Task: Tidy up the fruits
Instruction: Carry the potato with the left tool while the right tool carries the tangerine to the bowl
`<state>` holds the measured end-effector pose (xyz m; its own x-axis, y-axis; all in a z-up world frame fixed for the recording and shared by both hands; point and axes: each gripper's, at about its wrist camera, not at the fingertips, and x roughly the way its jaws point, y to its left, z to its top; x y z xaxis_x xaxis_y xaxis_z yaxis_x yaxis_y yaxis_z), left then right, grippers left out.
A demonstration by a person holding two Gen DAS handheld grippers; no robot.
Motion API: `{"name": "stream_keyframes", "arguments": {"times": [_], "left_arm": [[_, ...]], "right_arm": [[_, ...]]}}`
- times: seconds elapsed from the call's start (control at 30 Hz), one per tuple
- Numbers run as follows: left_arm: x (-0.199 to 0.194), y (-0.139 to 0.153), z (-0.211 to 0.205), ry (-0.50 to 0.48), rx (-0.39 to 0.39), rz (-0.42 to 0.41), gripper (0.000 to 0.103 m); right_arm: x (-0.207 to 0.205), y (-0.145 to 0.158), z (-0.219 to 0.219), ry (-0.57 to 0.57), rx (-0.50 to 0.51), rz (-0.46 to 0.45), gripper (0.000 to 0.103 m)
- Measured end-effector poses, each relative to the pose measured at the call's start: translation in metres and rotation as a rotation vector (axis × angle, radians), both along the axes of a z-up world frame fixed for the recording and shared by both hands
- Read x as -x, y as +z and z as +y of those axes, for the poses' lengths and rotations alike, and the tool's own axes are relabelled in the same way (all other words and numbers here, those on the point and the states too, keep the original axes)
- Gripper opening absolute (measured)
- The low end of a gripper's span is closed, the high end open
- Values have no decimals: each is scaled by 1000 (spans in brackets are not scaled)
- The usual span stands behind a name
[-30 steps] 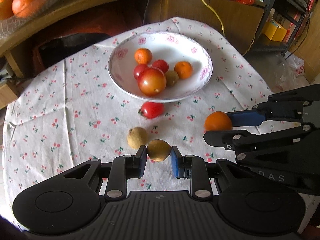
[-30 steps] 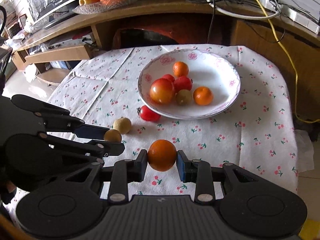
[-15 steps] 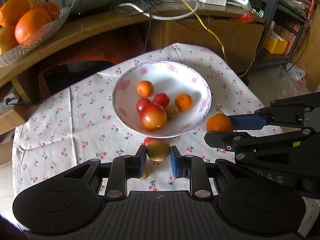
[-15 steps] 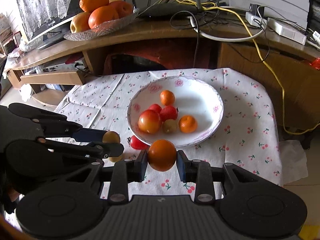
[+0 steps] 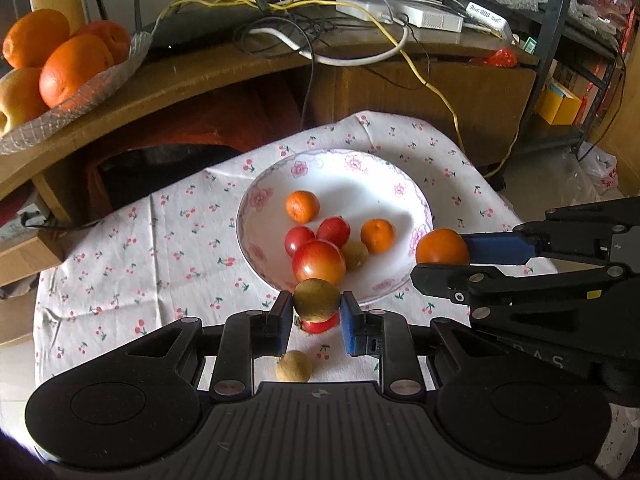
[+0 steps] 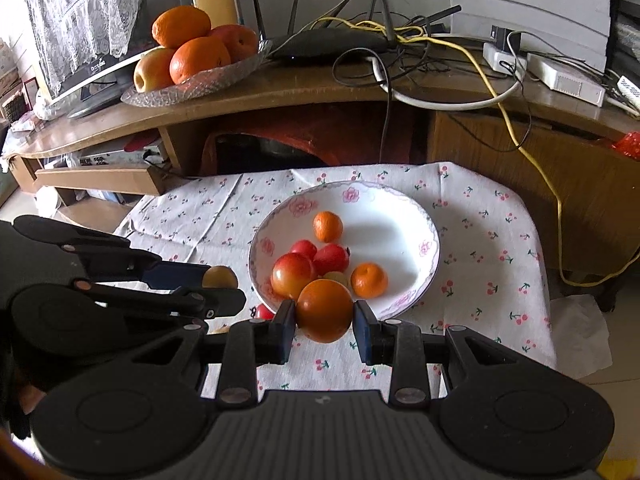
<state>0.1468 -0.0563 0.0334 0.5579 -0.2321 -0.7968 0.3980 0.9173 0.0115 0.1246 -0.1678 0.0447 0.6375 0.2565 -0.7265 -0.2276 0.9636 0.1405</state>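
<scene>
Far to the left, a glass dish (image 5: pixel 60 118) piled with large oranges is sitting on a wooden desk (image 5: pixel 224 76). Below it, a small table under a white cherry-print cloth (image 5: pixel 132 256) is carrying the fruit being sorted. Low on the cloth, a small brown fruit (image 5: pixel 294 367) is lying loose, and a red tomato (image 5: pixel 319 325) is lying just beyond it, partly hidden.

The left gripper (image 5: pixel 316 314) is pinching another brown fruit (image 5: pixel 317 299) between its blue pads, holding it in the air just short of the near rim of a white floral bowl (image 5: pixel 416 200). Inside the bowl, a large red-yellow fruit (image 5: pixel 319 267), two small red fruits, a brown one and two little oranges (image 5: pixel 303 206) are resting together.

To the right, the right gripper (image 6: pixel 325 322) is clamping a round orange (image 6: pixel 325 310) between its pads, holding it above the cloth at the bowl's near edge. In the left wrist view, this orange (image 5: pixel 442 247) is hanging just beside the bowl's right rim. Farther right, a yellow cable (image 6: pixel 520 136) is trailing down off the desk.
</scene>
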Motion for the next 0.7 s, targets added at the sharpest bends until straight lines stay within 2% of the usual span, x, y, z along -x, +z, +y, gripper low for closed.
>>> {"name": "stream_keyframes", "arguments": {"times": [0.7], "left_arm": [[-16, 8, -5, 4, 3, -42, 31]], "right_arm": [[-16, 6, -6, -30, 0, -44, 31]]}}
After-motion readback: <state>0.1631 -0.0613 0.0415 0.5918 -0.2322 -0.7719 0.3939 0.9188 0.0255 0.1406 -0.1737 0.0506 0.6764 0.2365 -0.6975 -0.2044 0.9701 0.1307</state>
